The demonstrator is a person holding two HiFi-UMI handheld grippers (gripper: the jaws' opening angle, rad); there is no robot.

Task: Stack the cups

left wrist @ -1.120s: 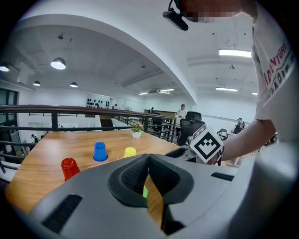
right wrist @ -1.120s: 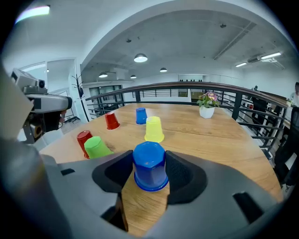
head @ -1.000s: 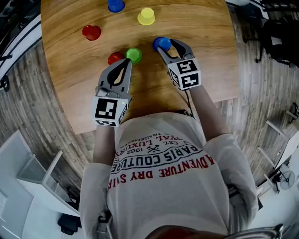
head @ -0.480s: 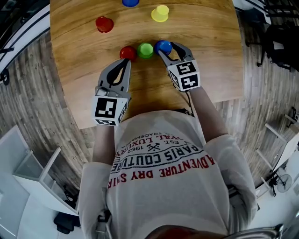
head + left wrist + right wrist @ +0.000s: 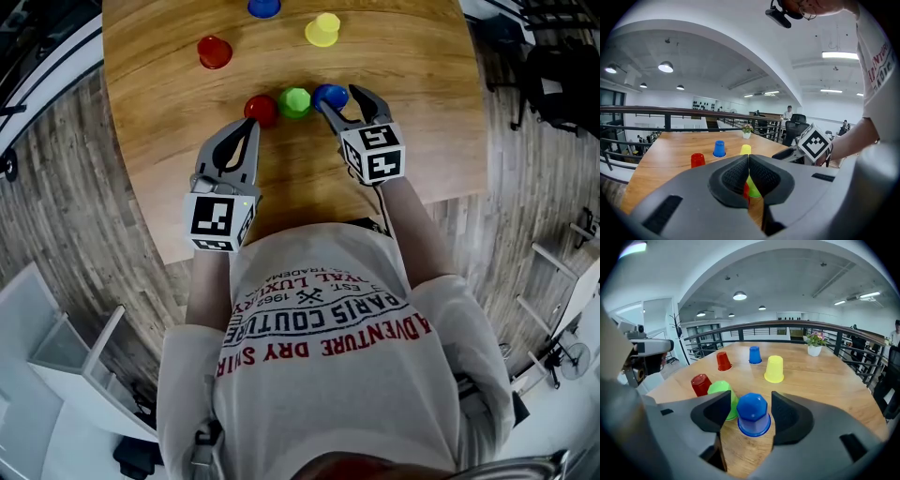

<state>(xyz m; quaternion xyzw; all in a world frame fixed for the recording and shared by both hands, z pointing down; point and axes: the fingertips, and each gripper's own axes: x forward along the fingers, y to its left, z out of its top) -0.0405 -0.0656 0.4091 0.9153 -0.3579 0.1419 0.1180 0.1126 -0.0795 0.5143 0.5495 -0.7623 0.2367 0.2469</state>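
Nearest, the person's white printed T-shirt (image 5: 328, 356) fills the bottom of the head view, with both forearms reaching over the near edge of the wooden table (image 5: 422, 141). Left gripper (image 5: 748, 161) hovers low over the table, jaws clenched pad to pad with nothing caught in them. Its tips sit just short of the near red cup (image 5: 261, 110); whether they touch is not clear. Right gripper (image 5: 339, 97) is angled down with its jaws apart. They have just been opening, and the near blue cup (image 5: 753, 413) stands upside down on the wood between them. Slim gaps show on both sides, so the cup is released and no pad presses on it.

That blue cup closes a tight row of three inverted cups: near red cup at the person's left, green cup (image 5: 294, 101) in the middle, blue at the right, each just beside the next. Farther out and well apart stand the far red cup (image 5: 214, 52), the yellow cup (image 5: 322, 29) and the far blue cup (image 5: 263, 7), all upside down and single. Nothing is stacked. At the table's far edge sits a small white plant pot (image 5: 814, 348), with a dark railing (image 5: 787, 326) behind it.
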